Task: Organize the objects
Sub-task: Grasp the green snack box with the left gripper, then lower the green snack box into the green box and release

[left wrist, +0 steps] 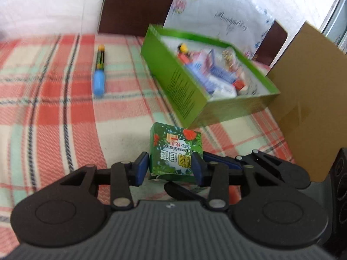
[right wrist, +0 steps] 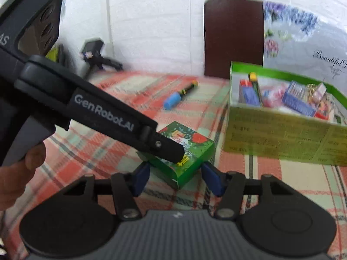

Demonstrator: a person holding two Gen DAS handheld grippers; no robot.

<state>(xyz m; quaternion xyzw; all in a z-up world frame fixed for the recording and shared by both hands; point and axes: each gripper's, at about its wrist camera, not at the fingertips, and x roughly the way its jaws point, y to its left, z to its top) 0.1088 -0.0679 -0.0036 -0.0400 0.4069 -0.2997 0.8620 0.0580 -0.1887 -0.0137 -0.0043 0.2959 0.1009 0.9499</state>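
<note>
The step in hand looks like a pick-up of the small green carton, printed with leaves and red flowers, which sits low in the middle of both wrist views on the checked cloth of the surface.

The left gripper has its blue pads on the carton's two sides, so it appears to be holding the carton, though the picture is blurred where pad meets card. In the right wrist view the same left gripper reaches in from the upper left of the frame, a hand on its grip at the left edge.

The right gripper stands moderately wide just before the carton's near corner; its pads do not press on it and it holds nothing.

The green box, already holding several small items, lies in the upper right of both frames, near the carton but apart from it.

A marker with a blue cap lies loose on the cloth, upper left of centre in the left wrist view.

The next move probably calls for lifting the carton clear and carrying it up and right over the box wall, while the right gripper keeps out of the path.
</note>
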